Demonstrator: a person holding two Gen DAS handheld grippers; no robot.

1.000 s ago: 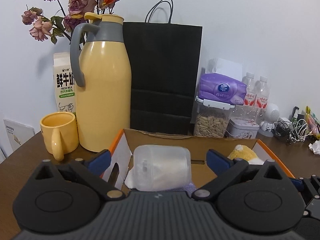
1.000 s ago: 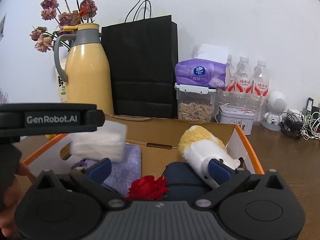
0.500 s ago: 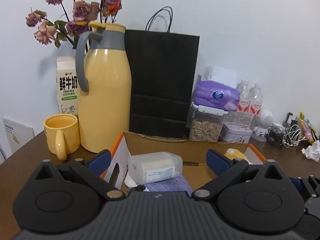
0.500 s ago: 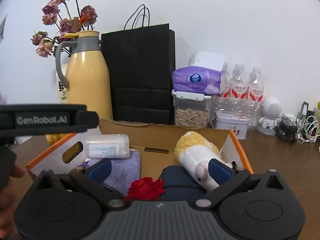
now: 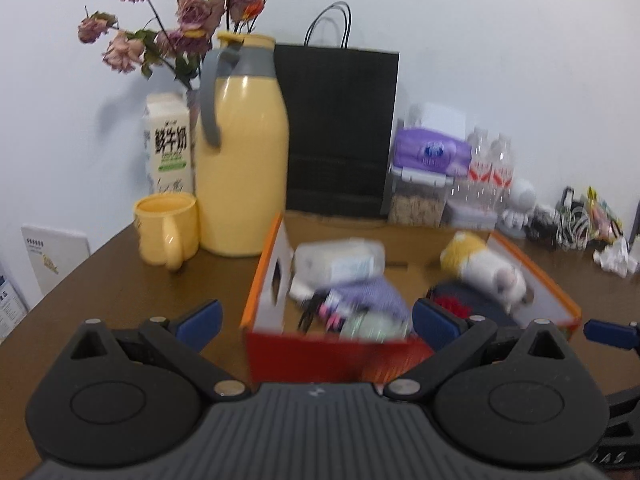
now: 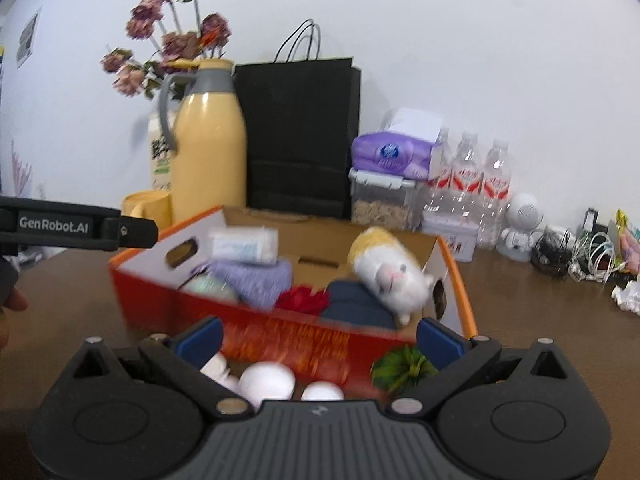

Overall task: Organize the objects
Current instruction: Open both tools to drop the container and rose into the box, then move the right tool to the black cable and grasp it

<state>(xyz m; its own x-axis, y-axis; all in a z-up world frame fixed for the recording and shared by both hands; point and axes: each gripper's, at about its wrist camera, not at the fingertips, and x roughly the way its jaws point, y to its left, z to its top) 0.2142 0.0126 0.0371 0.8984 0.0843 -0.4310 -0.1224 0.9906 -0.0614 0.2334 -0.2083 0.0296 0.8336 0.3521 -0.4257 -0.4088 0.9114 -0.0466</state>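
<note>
An orange cardboard box [image 5: 328,350] [image 6: 280,338] stands on the brown table. In it lie a clear plastic container [image 5: 340,261] [image 6: 244,245], a purple cloth [image 5: 372,294] [image 6: 256,280], a plush hamster [image 5: 484,266] [image 6: 392,272], a red flower [image 6: 302,298] and a dark blue item [image 6: 352,304]. My left gripper [image 5: 316,320] is open and empty, back from the box's near wall. My right gripper [image 6: 320,334] is open and empty; white balls [image 6: 266,382] and a green item [image 6: 402,368] lie on the table just before it.
Behind the box stand a yellow thermos [image 5: 240,156], a yellow mug [image 5: 166,228], a milk carton [image 5: 168,148], dried flowers [image 5: 180,24], a black paper bag [image 5: 340,128], a tissue pack on a seed jar [image 5: 428,176], water bottles [image 6: 476,184] and cables [image 6: 580,248].
The left gripper let go of the clear container, which now lies in the box. Both grippers have pulled back and up, away from the box; the views are blurred by the motion.
</note>
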